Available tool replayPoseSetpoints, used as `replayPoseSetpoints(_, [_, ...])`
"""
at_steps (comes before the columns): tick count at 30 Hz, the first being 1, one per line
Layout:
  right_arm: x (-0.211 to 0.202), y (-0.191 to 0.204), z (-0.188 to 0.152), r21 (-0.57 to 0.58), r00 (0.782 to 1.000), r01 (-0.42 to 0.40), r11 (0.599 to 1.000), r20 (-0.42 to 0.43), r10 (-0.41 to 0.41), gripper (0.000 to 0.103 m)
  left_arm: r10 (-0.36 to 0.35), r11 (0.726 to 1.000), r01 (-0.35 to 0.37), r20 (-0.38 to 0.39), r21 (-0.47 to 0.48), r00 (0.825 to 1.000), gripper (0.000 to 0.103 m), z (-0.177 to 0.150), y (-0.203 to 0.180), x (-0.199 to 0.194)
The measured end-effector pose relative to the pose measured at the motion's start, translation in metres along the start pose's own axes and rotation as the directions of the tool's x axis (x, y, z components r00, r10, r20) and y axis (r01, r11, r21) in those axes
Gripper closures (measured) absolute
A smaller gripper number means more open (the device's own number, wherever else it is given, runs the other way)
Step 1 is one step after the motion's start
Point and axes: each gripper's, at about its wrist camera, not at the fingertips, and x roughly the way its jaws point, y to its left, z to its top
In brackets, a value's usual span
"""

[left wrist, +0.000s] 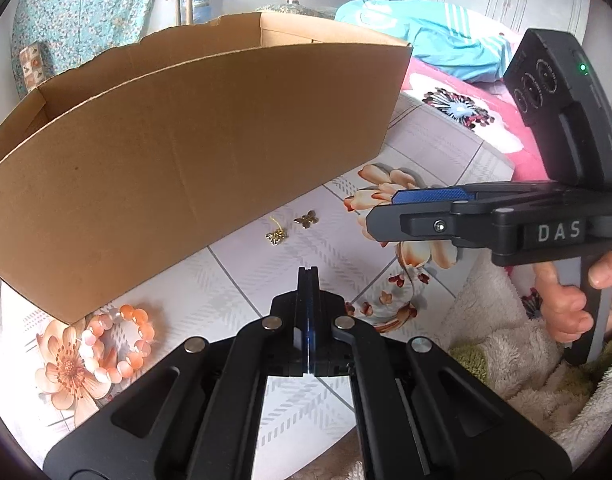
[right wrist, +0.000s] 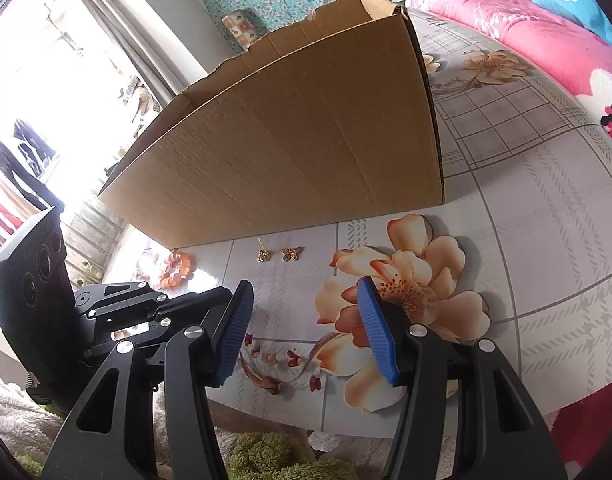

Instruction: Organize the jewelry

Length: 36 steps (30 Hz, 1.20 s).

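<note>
Daylight floods both views. In the right wrist view the window [right wrist: 46, 92] at the left is blown out to white, washing detail from the curtain [right wrist: 118, 28] beside it. A patch of glare lies on the glossy tabletop [right wrist: 546, 208] near the orange bead bracelet [right wrist: 177, 269]. The cardboard box [left wrist: 178, 168] casts only a soft shadow along its base. Fisheye distortion bows the box's straight edges, and dark vignetting rings each frame. Focus is sharp in the centre, softer toward the rims.
</note>
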Motion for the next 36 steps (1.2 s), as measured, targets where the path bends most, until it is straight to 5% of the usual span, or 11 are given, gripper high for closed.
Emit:
replayPoseSetpoints(13, [0.003, 0.002, 0.001, -0.002, 1.000, -0.005, 1.000, -0.006, 0.005, 0.050, 0.147, 0.970, -0.139, -0.026, 0.198, 0.989, 0.100, -0.012, -0.021, 0.001])
replayPoseSetpoints(18, [0.003, 0.001, 0.001, -0.001, 1.000, -0.004, 1.000, -0.004, 0.004, 0.050, 0.131, 0.972, -0.124, -0.023, 0.197, 0.991, 0.099, -0.010, -0.027, 0.004])
replayPoseSetpoints(22, [0.004, 0.000, 0.001, 0.002, 1.000, -0.006, 1.000, -0.007, 0.006, 0.050, 0.110, 0.976, -0.105, -0.016, 0.192, 0.994, 0.082, -0.006, -0.028, 0.006])
replayPoseSetpoints(29, [0.005, 0.000, 0.001, -0.004, 1.000, -0.011, 1.000, -0.011, 0.011, 0.050, 0.097, 0.949, -0.086, -0.021, 0.302, 0.995, 0.080, -0.002, -0.033, 0.013])
replayPoseSetpoints(36, [0.004, -0.001, 0.001, 0.004, 1.000, -0.013, 1.000, -0.006, 0.013, 0.050, 0.018, 0.918, 0.021, -0.095, 0.396, 0.995, 0.080, 0.004, -0.022, 0.011])
